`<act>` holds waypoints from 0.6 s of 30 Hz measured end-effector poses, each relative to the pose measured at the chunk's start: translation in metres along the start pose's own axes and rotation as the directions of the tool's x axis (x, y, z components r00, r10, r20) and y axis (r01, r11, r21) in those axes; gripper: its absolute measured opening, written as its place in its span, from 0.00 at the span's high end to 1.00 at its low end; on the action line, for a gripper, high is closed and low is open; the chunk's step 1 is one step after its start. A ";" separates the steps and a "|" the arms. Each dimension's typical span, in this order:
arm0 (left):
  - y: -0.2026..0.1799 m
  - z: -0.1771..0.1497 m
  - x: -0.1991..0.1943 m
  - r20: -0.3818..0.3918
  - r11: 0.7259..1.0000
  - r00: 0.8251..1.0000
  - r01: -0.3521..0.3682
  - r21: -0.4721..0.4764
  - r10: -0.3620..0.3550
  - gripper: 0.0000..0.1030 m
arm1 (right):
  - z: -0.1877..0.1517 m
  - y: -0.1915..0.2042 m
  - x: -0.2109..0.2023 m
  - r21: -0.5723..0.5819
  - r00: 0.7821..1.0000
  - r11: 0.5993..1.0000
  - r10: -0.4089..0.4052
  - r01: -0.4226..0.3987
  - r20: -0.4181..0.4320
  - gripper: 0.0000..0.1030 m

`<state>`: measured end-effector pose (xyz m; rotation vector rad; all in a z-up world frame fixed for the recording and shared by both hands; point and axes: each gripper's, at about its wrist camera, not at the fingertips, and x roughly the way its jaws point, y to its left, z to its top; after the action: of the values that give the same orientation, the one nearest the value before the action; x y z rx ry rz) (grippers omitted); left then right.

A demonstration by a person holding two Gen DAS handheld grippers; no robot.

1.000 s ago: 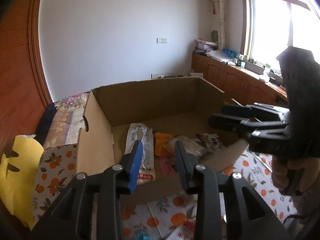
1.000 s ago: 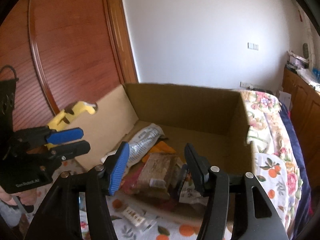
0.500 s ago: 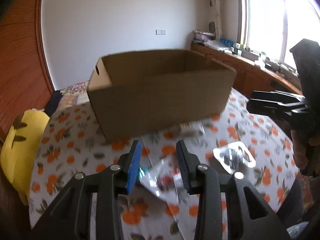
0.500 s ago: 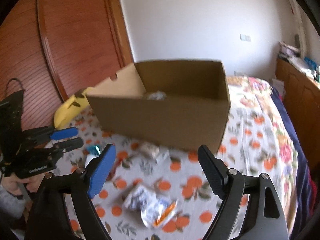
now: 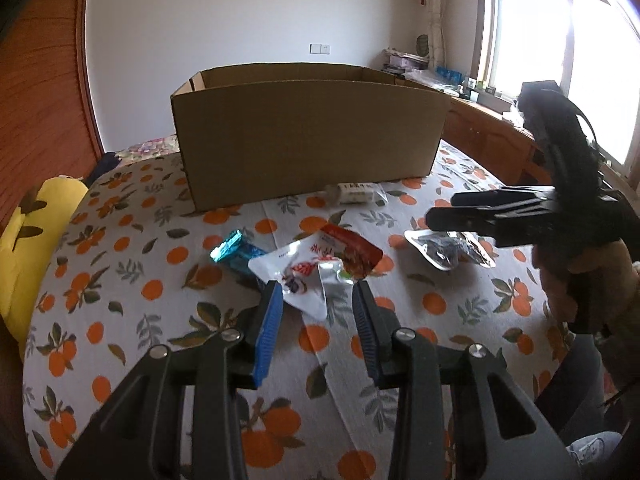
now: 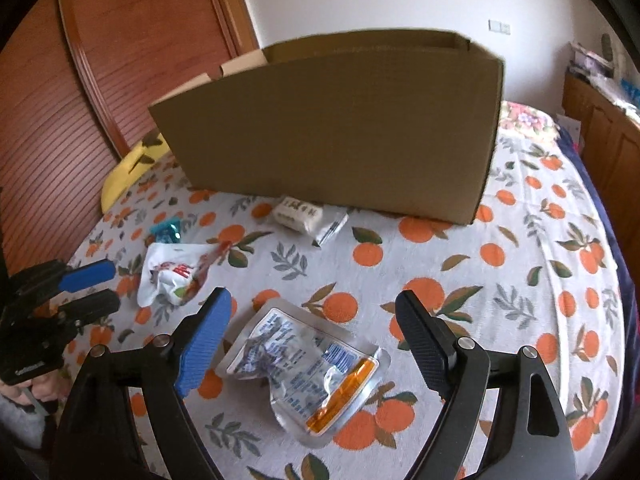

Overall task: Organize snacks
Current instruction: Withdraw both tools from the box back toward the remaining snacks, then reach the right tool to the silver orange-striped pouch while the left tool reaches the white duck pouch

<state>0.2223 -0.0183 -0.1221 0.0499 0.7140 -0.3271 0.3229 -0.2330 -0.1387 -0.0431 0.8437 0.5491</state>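
A large open cardboard box (image 5: 308, 132) (image 6: 332, 120) stands on the orange-print tablecloth (image 5: 120, 280). In front of it lie loose snacks: a white-and-red packet (image 5: 316, 268) (image 6: 176, 276), a blue foil packet (image 5: 232, 250) (image 6: 166, 232), a clear silver packet (image 5: 444, 250) (image 6: 304, 364) and a small white packet (image 5: 356, 193) (image 6: 300, 214) against the box. My left gripper (image 5: 318, 304) (image 6: 100, 288) hovers partly open, just short of the white-and-red packet and holding nothing. My right gripper (image 6: 314, 312) (image 5: 440, 207) stands wide open above the clear silver packet.
A yellow cushion (image 5: 24, 240) (image 6: 128, 164) lies at the table's left edge. Behind it is a wooden slatted wall (image 6: 80, 100). Cabinets under a window (image 5: 500, 144) run along the right. The cloth to the right of the clear packet is bare.
Both grippers have drawn back from over the box and come down toward the tablecloth, so the loose packets now lie in front of them. The right jaws have spread wider.
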 end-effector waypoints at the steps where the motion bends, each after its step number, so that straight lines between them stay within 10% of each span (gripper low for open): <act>1: 0.000 -0.002 -0.002 0.001 1.000 1.000 0.001 -0.001 -0.001 0.65 | 0.001 0.000 0.003 -0.002 1.000 1.000 0.005 -0.005 -0.008 0.18; 18: -0.002 -0.005 -0.029 0.060 0.999 0.998 0.019 -0.029 -0.017 0.65 | -0.028 0.013 -0.011 0.017 0.994 0.999 0.036 -0.035 -0.104 0.20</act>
<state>0.1983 -0.0114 -0.1069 0.0059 0.6601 -0.3340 0.2914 -0.2332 -0.1476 -0.0432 0.9516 0.5778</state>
